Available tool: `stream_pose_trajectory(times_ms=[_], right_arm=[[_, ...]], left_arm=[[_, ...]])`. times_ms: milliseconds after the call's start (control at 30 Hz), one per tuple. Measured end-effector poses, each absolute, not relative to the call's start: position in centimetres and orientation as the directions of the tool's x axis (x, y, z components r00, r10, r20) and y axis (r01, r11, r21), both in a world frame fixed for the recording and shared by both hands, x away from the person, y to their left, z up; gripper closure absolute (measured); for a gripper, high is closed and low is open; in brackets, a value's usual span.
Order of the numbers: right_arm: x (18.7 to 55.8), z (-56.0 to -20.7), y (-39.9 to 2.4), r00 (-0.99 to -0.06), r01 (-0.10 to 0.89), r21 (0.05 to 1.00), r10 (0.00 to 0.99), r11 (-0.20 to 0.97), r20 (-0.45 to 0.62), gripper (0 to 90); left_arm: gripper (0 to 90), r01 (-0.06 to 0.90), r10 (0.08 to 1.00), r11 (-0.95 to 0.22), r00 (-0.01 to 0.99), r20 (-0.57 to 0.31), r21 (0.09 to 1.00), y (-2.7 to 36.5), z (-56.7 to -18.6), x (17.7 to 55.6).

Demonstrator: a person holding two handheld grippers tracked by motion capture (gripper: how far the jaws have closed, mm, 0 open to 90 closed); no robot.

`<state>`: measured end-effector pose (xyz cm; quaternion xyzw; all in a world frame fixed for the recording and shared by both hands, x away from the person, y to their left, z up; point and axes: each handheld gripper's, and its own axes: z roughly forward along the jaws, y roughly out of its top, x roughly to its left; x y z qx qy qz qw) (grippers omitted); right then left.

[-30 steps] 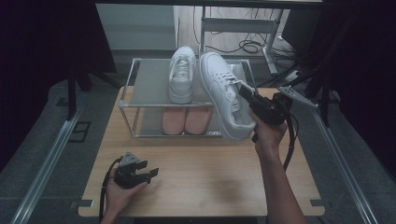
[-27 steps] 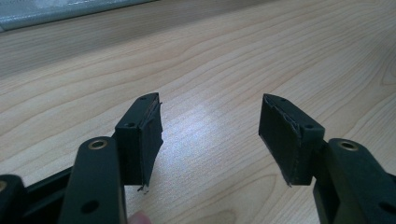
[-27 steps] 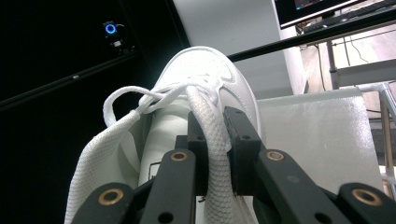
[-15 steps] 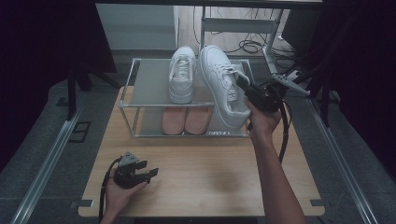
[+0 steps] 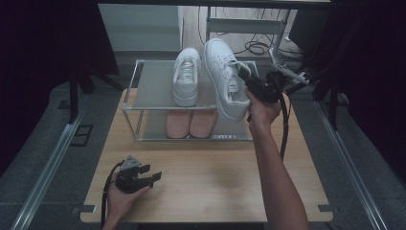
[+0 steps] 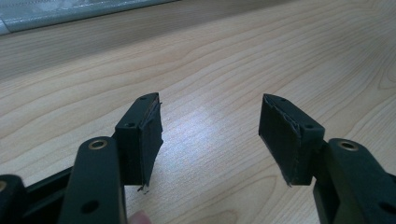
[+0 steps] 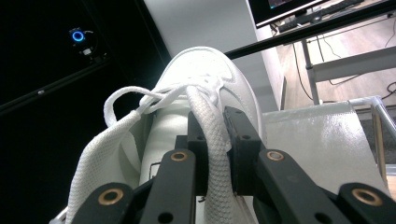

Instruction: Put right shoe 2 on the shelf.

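High view shows the white sneaker [image 5: 225, 79] we carry, tilted with its toe toward the far side, over the right part of the shoe rack's [image 5: 131, 86] upper shelf and just beside the second white sneaker [image 5: 186, 76] that already lies there. Our right gripper [image 5: 249, 81] clamps it by the padded rim of the collar; in the right gripper view the pads [image 7: 240, 140] squeeze that rim from both sides, with the laces [image 7: 135, 105] looped loose above. A pair of pink shoes [image 5: 189, 123] sits on the lower shelf. Our left gripper [image 5: 152, 176] rests on the wooden surface [image 5: 215, 182] near its front edge, jaws spread with nothing between them. We judge the hold thin: a grip on soft collar fabric lets the shoe swing or slip, and lowering it askew could knock its neighbour or leave the heel hanging off the shelf's front rail.
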<state>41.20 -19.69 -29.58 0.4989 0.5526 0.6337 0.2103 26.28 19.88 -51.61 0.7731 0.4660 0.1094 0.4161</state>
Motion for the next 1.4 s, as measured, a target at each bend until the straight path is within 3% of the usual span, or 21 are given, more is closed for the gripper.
stream_pose_trajectory(times_ms=[1400], right_arm=[[47.7,-30.4,-16.1,-0.247,0.355,0.878,0.873,-0.322,0.420,81.3]], left_arm=[[39.8,0.629,0.815,-0.196,0.531,-0.232,0.752,20.9,-51.5,26.4]])
